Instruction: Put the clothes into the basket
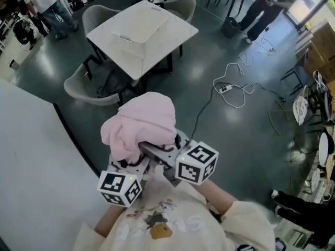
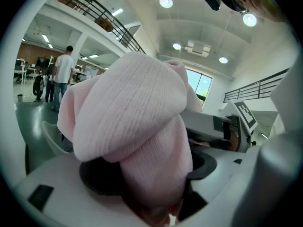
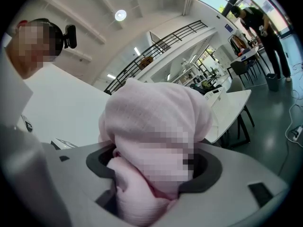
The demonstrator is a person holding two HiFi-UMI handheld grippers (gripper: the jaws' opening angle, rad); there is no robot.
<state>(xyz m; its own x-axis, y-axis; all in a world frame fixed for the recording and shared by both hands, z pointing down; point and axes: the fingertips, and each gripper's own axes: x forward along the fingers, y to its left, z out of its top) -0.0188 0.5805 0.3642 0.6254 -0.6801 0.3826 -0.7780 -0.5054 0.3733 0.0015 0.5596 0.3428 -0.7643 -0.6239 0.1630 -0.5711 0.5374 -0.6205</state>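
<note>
in the head view the tips of both sets of jaws are buried under the pink cloth (image 1: 142, 120), so all that shows of the grippers is the marker cubes and a bit of grey frame below the bundle. the middle of the cloth is also hard to make out in the right gripper view. the left gripper (image 2: 152, 195) has its jaws spread wide but stuffed full. they pinch a thick fold of the cloth that runs down between them, and the rest balloons up over the top. same deal with the right gripper (image 3: 147, 186): jaws wide, clamped on a fat wad of cloth. the two grippers sit right beside each other, close to the person's chest. they hold the bundle in the air over the dark floor (image 1: 246, 140), just off the edge of the white worktop (image 1: 31, 161), which is cut off at the left. the cloth is pale pink, finely ribbed and scrunched into a rounded lump.
</note>
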